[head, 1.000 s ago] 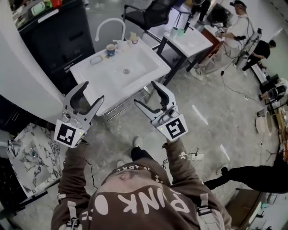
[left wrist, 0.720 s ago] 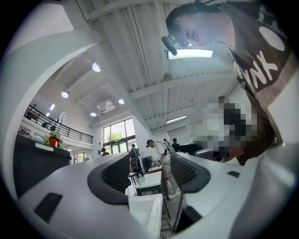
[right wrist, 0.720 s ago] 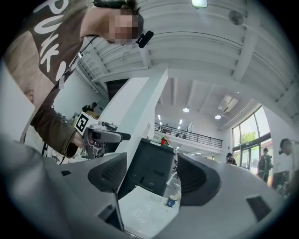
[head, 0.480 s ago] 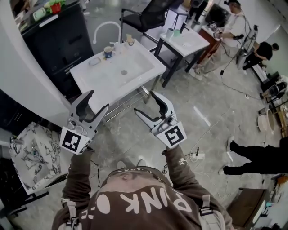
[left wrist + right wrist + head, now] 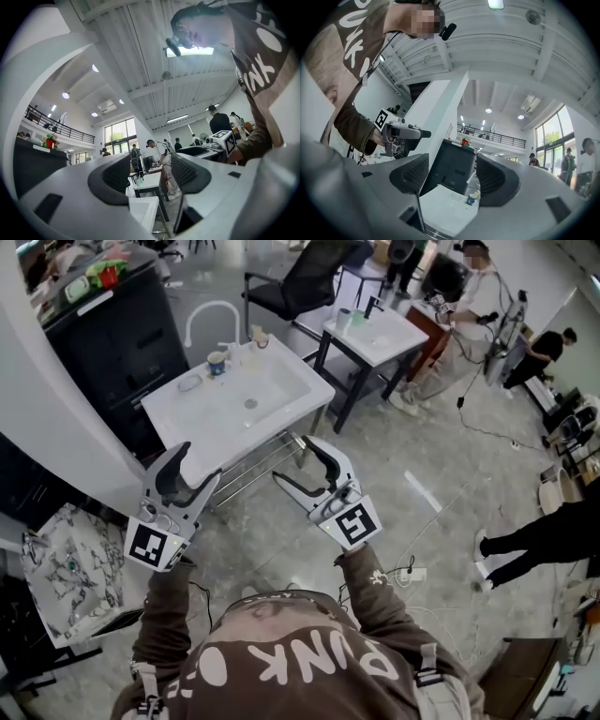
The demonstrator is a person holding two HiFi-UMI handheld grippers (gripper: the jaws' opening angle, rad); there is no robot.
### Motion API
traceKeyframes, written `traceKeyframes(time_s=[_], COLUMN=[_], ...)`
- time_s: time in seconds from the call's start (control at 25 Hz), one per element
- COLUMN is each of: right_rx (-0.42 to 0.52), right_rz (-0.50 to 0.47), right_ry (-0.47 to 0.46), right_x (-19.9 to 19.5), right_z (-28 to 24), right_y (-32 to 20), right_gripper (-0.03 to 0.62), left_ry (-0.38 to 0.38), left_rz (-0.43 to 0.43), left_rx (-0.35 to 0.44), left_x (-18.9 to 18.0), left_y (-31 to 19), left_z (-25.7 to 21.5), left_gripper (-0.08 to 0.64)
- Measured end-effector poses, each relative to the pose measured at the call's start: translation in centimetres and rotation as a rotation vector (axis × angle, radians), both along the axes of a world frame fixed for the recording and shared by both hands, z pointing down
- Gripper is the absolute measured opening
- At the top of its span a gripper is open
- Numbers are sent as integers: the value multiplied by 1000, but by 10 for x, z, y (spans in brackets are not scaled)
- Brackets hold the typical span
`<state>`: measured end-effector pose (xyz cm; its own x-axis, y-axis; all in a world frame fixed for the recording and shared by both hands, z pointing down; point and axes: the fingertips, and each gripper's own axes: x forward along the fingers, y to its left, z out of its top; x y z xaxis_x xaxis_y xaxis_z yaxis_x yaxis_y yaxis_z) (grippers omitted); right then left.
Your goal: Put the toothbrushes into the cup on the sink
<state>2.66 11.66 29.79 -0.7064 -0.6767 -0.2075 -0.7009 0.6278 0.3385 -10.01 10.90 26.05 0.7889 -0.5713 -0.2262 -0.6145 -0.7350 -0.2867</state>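
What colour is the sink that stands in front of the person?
The sink is white; the head view shows it best.

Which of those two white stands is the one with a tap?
The nearer one, the sink: a curved white faucet rises at its back edge. The small table beyond has dark legs and no tap.

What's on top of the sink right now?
A cup stands on the sink's back rim by the faucet, a small dish beside it. The left gripper covers the front corner; toothbrushes can't be made out.

Brown white-lettered hoodie (image 5: 291,662); grey left gripper (image 5: 200,461) and right gripper (image 5: 290,457) bear black-and-white marker cubes (image 5: 354,523).
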Motion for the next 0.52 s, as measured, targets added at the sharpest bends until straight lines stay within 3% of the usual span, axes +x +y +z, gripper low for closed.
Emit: traceKeyframes(time_s=[0.52], right_rx=[20], right_rz=[4], right_ry=[6], right_x=[14], right_z=[-6], right_y=[6], right_gripper=[302], left_ry=[-2], left_rz=[-16], left_rx=[22], left_x=[10], left_y=[9], left_z=[-5], left_gripper=[258])
